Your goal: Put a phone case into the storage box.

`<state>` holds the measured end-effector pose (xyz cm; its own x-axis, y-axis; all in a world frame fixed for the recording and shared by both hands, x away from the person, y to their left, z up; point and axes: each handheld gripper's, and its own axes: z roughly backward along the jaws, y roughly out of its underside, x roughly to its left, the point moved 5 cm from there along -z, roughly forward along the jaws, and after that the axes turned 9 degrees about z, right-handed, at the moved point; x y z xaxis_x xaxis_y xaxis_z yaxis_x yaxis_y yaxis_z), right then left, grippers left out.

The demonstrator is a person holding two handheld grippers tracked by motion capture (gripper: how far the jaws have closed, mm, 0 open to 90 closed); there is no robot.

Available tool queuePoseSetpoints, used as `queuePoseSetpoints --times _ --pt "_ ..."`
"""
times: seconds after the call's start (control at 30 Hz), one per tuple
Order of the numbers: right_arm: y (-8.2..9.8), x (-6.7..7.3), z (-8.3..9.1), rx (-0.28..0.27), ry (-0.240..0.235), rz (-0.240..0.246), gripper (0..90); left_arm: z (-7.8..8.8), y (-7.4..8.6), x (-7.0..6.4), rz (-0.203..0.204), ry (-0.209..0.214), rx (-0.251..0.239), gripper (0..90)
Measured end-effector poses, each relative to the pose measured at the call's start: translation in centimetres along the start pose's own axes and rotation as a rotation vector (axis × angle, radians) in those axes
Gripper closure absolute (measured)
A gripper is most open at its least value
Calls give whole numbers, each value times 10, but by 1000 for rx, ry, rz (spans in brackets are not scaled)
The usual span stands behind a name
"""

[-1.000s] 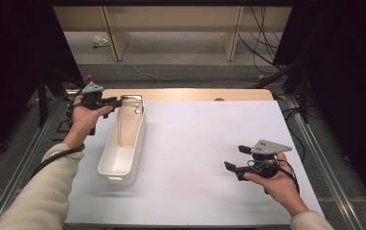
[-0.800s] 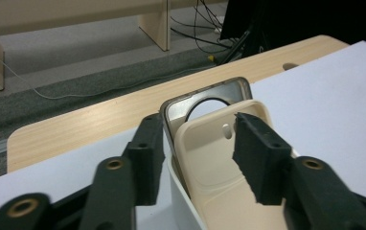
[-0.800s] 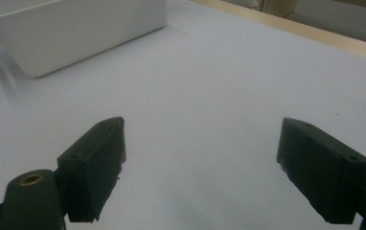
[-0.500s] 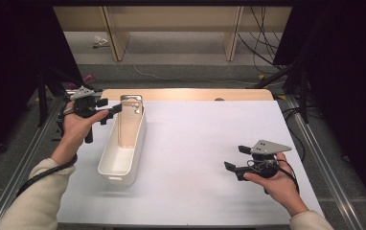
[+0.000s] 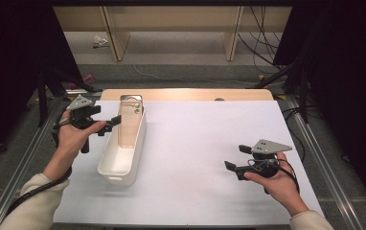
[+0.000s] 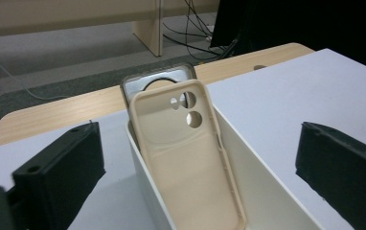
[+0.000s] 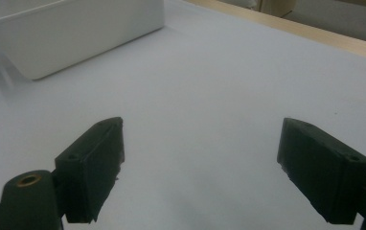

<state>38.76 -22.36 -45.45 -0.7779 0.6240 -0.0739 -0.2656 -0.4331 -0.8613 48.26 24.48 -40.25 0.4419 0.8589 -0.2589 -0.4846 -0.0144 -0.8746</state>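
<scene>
A long white bin (image 5: 123,153) stands on the left part of the white table. A beige phone case (image 6: 190,158) leans upright at the bin's far end, with a grey-rimmed case (image 6: 145,84) behind it. My left gripper (image 5: 105,115) hovers just left of the bin's far end and points at the cases (image 5: 131,117). Its jaws have just been opening; they stand wide apart with nothing pressed between them. My right gripper (image 5: 237,157) rests low over the table at the right, open and empty, far from the bin (image 7: 75,33).
The table's wooden far edge (image 5: 186,94) runs behind the bin. Metal rails (image 5: 310,139) border both sides of the table. Cables and wooden furniture legs (image 5: 231,38) stand on the floor beyond.
My left gripper has opened, let go of the beige case at the bin's far end and drawn back to the left. The case stays leaning in the bin. The right gripper has not moved.
</scene>
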Motion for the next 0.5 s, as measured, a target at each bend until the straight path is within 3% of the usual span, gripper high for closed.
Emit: queuePoseSetpoints --times 0.5 --pt "0 0 0 2 2 2 171 20 20 -13 -33 25 -16 0"
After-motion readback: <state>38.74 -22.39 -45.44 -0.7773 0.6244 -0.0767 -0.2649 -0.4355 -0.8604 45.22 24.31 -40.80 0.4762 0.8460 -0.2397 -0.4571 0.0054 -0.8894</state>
